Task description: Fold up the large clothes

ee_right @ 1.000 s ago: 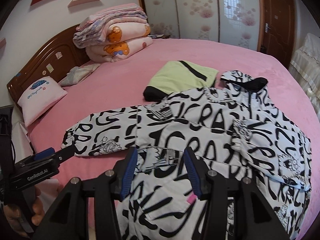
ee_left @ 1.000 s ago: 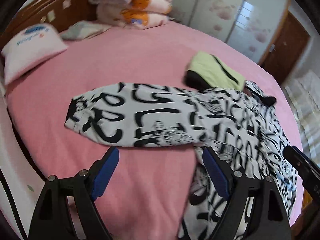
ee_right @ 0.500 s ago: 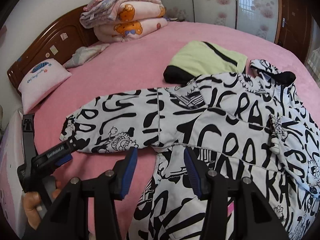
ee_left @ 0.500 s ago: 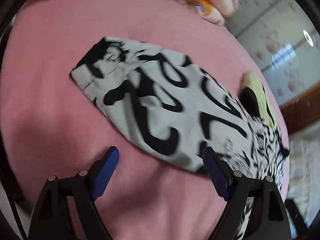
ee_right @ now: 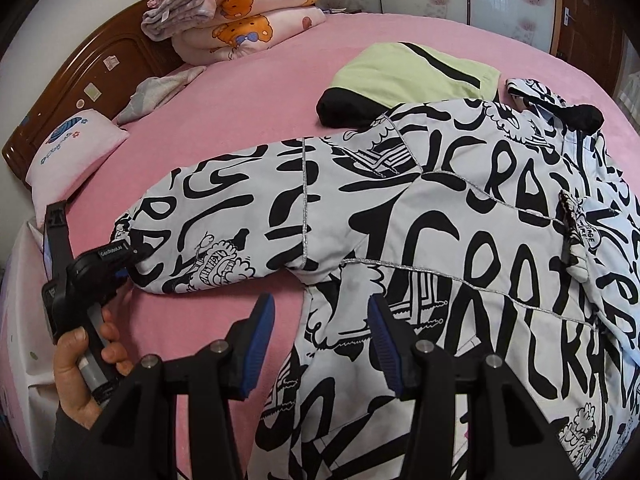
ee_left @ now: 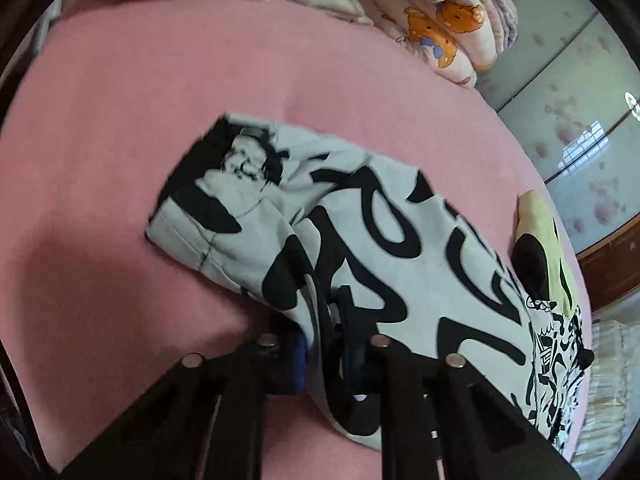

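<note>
Both tools now lower over the bed point(ee_right: 248, 92): left tool point(ee_left: 324, 332) just clamped onto jacket point(ee_right: 460, 220) sleeve cuff; right tool point(ee_right: 320, 336) half-open, empty, over hem. Green garment point(ee_right: 404, 72) beyond.

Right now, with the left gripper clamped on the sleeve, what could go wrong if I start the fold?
1. The left gripper has just closed on only the sleeve edge near the cuff; the slick fabric may slip out.
2. The right gripper hangs open above the jacket, so the body could drag.
3. The green garment touches the jacket's shoulder and may shift.
</note>
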The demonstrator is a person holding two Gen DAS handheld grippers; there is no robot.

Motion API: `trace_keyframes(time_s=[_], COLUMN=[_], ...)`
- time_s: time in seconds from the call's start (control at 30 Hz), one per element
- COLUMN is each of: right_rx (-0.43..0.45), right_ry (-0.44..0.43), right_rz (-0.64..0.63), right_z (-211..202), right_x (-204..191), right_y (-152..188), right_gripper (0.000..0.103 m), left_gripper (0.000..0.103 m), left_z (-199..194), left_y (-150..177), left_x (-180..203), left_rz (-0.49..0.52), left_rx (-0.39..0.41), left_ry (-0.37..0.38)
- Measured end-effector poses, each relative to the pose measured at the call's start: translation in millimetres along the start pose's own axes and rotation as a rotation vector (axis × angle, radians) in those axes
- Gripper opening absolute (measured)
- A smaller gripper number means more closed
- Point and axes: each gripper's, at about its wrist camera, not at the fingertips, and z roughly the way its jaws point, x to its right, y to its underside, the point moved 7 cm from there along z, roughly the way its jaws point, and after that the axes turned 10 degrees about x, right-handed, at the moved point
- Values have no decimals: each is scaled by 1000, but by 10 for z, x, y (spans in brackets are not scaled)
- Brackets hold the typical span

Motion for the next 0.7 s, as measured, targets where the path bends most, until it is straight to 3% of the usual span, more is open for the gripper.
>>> trace_keyframes(time_s=[0.1,0.2,0.37,0.57,0.7], right_rx=[-1,11,57,127,147], right_ry=[3,11,53,144,213], right_rz=[12,42,121,266,342], right_z=[-25,-101,-362,-826,-1065], right_x=[81,230,686,1546,2116], right_y=[17,13,-16,46,186], right_gripper=[48,48,48,49,49], left_gripper=[7,7,7,7,7], left_z=[-249,-611,-1268,-1695,-1523], left_y=[-121,-178,6,918,1819], left_x=[257,752,1908,3008,3457], left_rz=[91,211,402,602,715], left_rx=[81,164,242,168,2], left_ry=[1,59,263,463,505])
